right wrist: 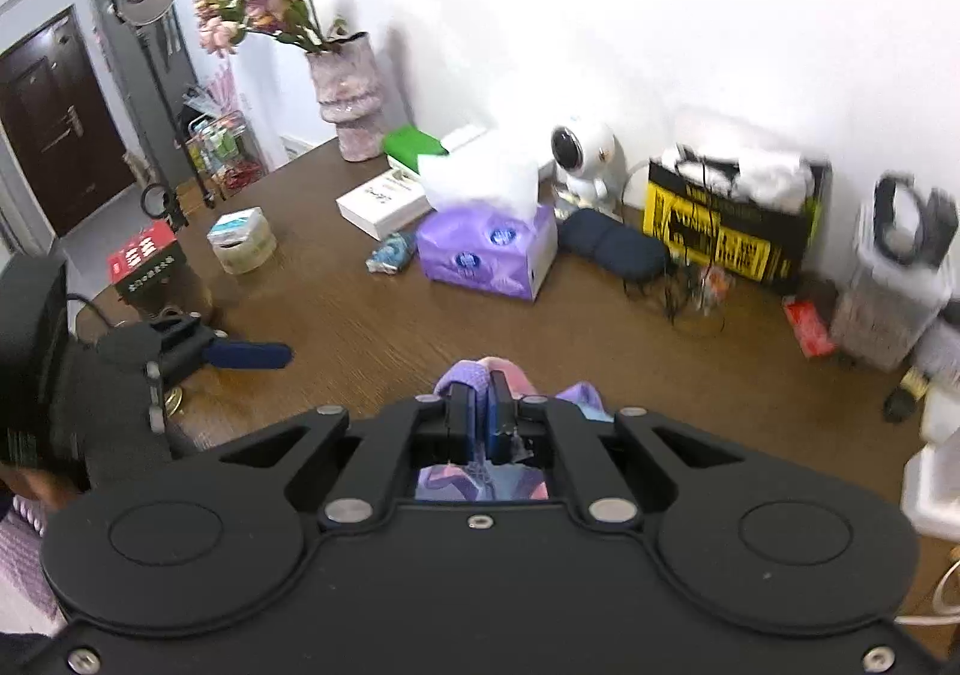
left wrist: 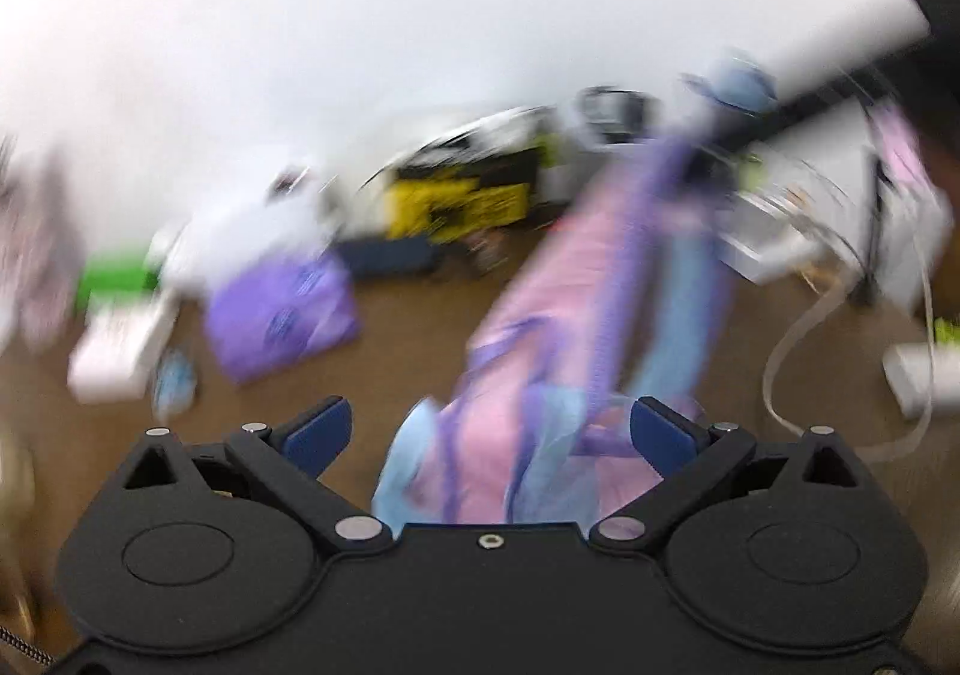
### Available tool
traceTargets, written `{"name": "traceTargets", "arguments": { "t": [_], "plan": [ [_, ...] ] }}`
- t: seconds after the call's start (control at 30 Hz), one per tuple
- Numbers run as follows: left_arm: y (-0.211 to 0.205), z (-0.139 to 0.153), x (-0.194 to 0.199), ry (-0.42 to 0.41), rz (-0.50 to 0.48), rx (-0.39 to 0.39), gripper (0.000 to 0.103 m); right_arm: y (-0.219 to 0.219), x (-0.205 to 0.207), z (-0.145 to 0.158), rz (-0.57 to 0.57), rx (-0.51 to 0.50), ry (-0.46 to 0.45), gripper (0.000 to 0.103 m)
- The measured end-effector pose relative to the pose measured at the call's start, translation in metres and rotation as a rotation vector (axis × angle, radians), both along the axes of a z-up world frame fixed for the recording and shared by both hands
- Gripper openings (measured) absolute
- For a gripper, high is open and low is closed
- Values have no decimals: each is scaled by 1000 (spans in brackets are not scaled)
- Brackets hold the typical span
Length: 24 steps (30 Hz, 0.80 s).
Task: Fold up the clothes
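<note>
A pink, purple and light-blue garment hangs as a long strip over the brown wooden table; the left wrist view is badly blurred. Its lower end bunches between the wide-apart blue pads of my left gripper, which is open and does not press on the cloth. My right gripper is shut on a fold of the same garment, with cloth bulging above and below its pads. In the right wrist view one blue finger of the left gripper shows at the left, apart from the cloth.
Along the table's back stand a purple tissue box, a vase of pink flowers, a white round camera, a dark pouch and a yellow-black bag. A round tub sits at the left.
</note>
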State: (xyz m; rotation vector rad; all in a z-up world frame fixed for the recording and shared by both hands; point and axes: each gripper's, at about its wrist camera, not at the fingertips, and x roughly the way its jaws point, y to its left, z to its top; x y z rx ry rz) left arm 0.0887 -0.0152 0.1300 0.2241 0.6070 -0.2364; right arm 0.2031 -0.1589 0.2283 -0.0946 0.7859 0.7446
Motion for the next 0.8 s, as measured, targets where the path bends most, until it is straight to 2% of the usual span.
{"name": "traceTargets", "arguments": {
  "t": [0.07, 0.17, 0.27, 0.37, 0.5, 0.6, 0.77, 0.8],
  "plan": [
    [-11, 1, 5, -15, 23, -7, 98, 3, 1, 16, -11, -9, -1, 5],
    [-12, 10, 16, -28, 125, -95, 92, 6, -6, 38, -16, -22, -13, 5],
    [0, 18, 18, -21, 177, -145, 81, 4, -16, 50, -32, -47, -25, 5],
    [17, 25, 10, -16, 184, -114, 79, -4, -21, 49, -87, -88, -25, 5],
    [35, 24, 2, 6, 188, -48, 79, -17, -23, 31, -144, -116, 48, 5],
    [33, 16, 2, 8, 147, -39, 79, -15, -31, 16, -119, -114, 79, 5],
    [8, -2, -10, -61, -68, 11, 77, -3, -40, 2, -63, -160, 72, 5],
    [2, -6, -11, -58, -113, 28, 73, -3, -40, 1, -60, -167, 70, 5]
  ]
}}
